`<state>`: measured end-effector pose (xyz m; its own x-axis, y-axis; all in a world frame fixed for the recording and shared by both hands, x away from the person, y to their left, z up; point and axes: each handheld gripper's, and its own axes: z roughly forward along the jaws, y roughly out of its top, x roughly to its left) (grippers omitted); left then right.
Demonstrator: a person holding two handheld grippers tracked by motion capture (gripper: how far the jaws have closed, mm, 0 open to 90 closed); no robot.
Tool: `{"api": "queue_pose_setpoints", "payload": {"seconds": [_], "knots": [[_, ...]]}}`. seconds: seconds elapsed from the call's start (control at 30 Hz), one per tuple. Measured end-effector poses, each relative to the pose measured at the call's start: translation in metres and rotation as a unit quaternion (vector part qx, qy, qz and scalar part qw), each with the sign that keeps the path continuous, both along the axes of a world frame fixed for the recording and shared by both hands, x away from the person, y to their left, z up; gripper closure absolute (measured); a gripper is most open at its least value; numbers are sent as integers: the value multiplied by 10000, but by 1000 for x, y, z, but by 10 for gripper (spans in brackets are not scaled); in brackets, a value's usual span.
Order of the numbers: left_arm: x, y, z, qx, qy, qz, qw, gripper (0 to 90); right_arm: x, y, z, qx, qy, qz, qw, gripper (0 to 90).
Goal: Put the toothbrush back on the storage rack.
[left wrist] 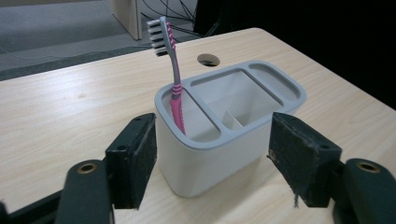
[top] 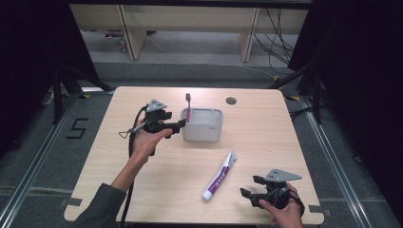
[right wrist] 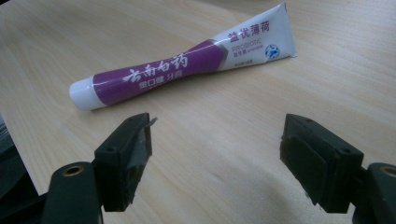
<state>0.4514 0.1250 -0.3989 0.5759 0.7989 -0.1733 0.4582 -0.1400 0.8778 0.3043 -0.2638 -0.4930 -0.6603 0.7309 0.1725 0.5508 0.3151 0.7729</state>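
Note:
A grey-and-white holder (top: 204, 130) with several compartments stands at the middle back of the table. A pink toothbrush (top: 188, 105) stands upright in its left compartment, bristles up. My left gripper (top: 181, 125) sits just left of the holder, open and holding nothing. In the left gripper view the jaws of the left gripper (left wrist: 215, 163) stand wide in front of the holder (left wrist: 233, 135) and the toothbrush (left wrist: 176, 93). A purple-and-white toothpaste tube (top: 220, 175) lies flat at the front. My right gripper (top: 250, 185) is open to the tube's right; its jaws (right wrist: 215, 158) are empty, short of the tube (right wrist: 182, 67).
The wooden table (top: 266, 137) has a round cable hole (top: 231, 100) behind the holder. Dark curtains flank the table, and wooden furniture and cables lie on the floor beyond its far edge.

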Motion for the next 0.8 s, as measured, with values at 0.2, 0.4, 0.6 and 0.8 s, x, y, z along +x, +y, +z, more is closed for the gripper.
{"api": "queue_pose_setpoints", "payload": {"seconds": [0.2,0.4,0.6,0.8], "knots": [[-16,13,1,-53,28,-12,10000,289,-1,2,0,72,67,-58,9999,260],[-31,24,-4,-23,84,38,10000,258,-1,2,0,77,73,-59,9999,259],[-45,30,-13,36,70,-4,10000,253,0,2,-1,122,44,-34,9999,259],[-58,34,-24,74,111,11,9999,245,0,1,0,142,61,-52,9999,260]]}}
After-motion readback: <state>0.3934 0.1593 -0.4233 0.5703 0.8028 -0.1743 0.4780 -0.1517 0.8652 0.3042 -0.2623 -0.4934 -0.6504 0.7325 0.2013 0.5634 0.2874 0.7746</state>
